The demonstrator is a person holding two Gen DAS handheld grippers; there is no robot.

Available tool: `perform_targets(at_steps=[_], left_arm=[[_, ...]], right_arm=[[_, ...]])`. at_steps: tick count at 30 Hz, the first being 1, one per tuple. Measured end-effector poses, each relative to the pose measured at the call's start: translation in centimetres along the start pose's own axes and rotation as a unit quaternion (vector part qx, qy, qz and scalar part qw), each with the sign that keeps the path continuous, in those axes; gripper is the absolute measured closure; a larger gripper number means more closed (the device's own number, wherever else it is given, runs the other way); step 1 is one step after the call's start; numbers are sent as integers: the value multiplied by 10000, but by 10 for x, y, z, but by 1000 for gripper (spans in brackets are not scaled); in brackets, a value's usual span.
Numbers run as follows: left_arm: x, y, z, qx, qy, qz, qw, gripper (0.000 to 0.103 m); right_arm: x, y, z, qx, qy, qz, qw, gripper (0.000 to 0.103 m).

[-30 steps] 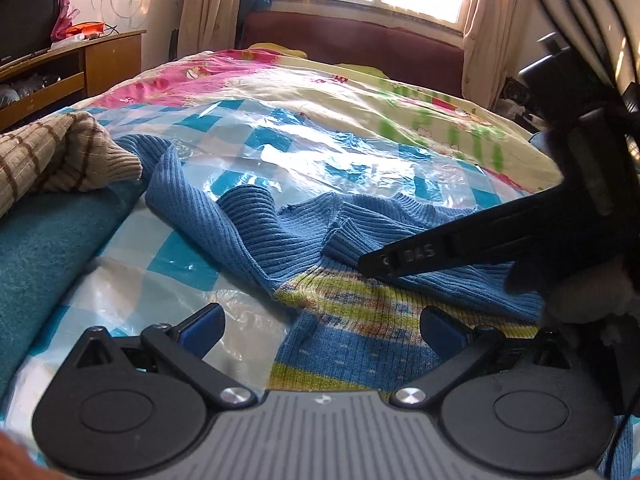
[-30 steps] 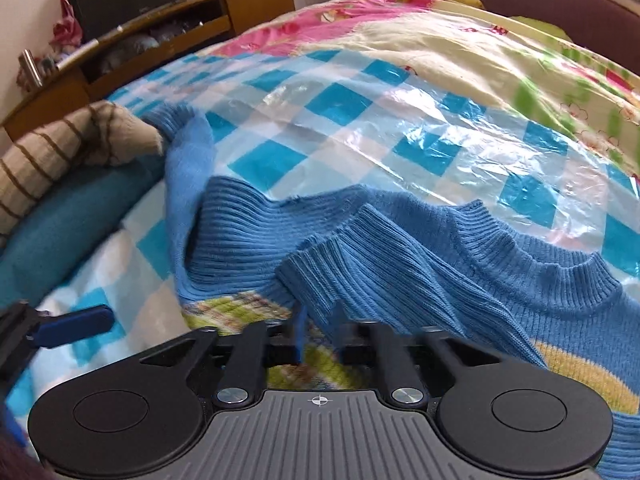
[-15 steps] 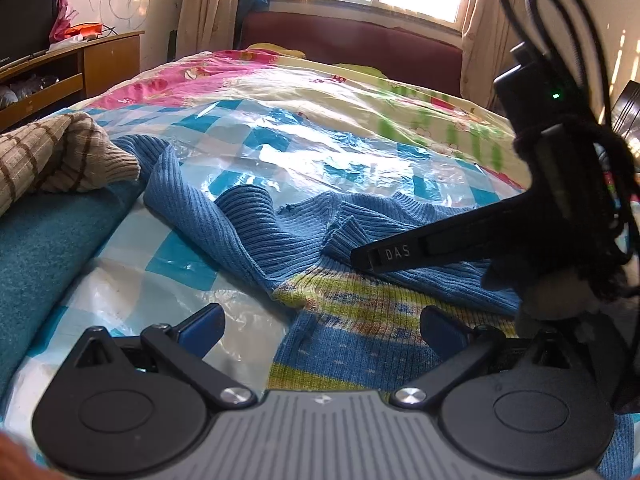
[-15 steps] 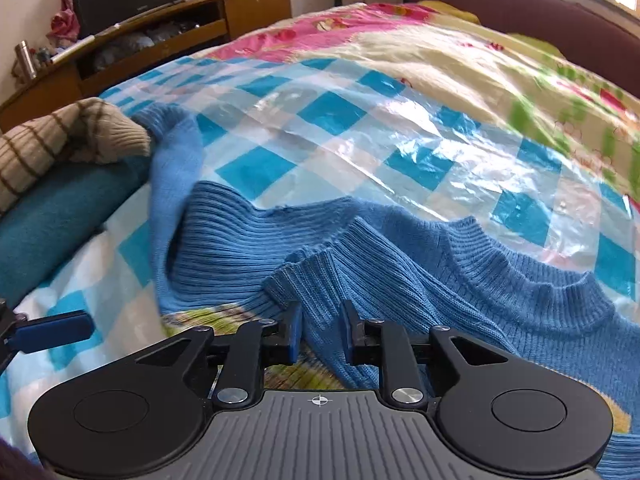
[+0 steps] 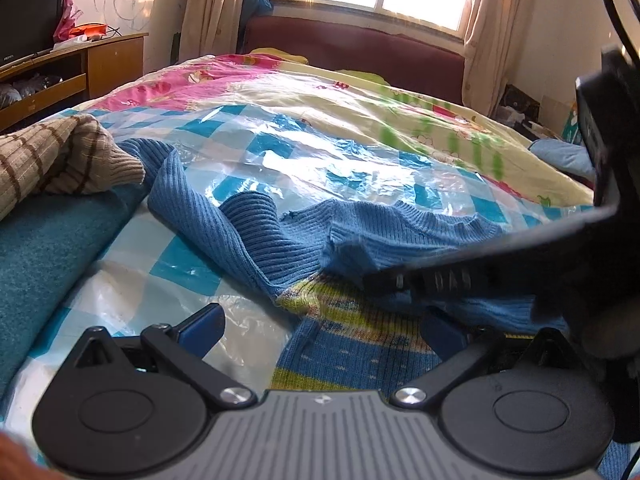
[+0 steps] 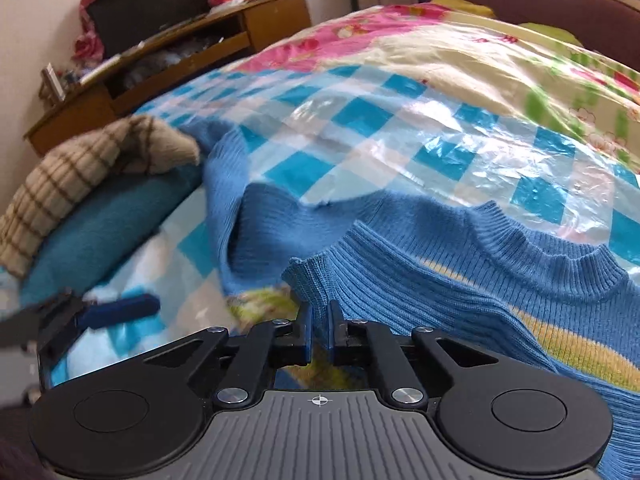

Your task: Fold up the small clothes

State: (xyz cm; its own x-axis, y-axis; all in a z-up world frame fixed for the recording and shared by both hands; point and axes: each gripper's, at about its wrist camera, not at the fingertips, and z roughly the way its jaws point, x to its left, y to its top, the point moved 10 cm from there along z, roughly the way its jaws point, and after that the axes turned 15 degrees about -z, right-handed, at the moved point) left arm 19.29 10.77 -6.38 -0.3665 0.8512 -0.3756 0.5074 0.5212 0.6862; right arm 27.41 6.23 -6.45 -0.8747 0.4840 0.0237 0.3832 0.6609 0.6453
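My right gripper is closing its jaws on the ribbed cuff of the blue knit sweater, to carry the sleeve inward. My left gripper waits with jaws wide over the striped hem, empty.

A sweater lies spread on the bed, with folded clothes stacked to its left.

left gripper: jaws wide apart, low, near | right gripper: jaws closing, narrow gap, tilted down
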Motion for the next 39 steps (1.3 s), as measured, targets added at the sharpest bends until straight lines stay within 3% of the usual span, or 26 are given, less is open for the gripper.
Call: perform_targets(at_steps=[2, 5, 10, 14, 17, 20, 23, 26, 27, 29, 35, 39], left_arm=[[-1, -3, 2, 88, 7, 40, 10000, 0], [-2, -2, 1, -7, 17, 93, 10000, 0], [-4, -1, 2, -49, 64, 142, 9999, 0], [-26, 13, -2, -333, -123, 349, 9988, 0], [-50, 27, 6, -519, -209, 636, 9964, 0], [-67, 33, 28, -481, -198, 747, 9959, 0], [-67, 24, 55, -344, 121, 857, 9957, 0], [-47, 0, 80, 71, 573, 1015, 9932, 0], [-40, -9, 87, 250, 708, 1027, 9919, 0], [-34, -14, 89, 321, 668, 960, 9926, 0], [-29, -23, 76, 439, 696, 983, 9917, 0], [-22, -27, 61, 576, 677, 868, 9923, 0]], right_arm=[[2, -5, 5, 82, 178, 116, 9997, 89], [-1, -7, 4, 48, 386, 425, 9983, 88], [-17, -11, -39, -461, 362, 758, 9954, 88], [-71, -38, -78, -643, -519, 1127, 9902, 87], [-120, -72, -100, -419, -1415, 1315, 9803, 85], [-152, -102, -114, -153, -2023, 1199, 9718, 85], [-166, -121, -112, 166, -2231, 966, 9699, 83], [-172, -132, -100, 434, -2310, 717, 9693, 63], [-175, -134, -96, 483, -2362, 698, 9680, 63], [-180, -140, -89, 473, -2336, 802, 9679, 66], [-194, -137, -92, 413, -2834, 1071, 9521, 67], [-178, -119, -105, 205, -2952, 937, 9506, 67]])
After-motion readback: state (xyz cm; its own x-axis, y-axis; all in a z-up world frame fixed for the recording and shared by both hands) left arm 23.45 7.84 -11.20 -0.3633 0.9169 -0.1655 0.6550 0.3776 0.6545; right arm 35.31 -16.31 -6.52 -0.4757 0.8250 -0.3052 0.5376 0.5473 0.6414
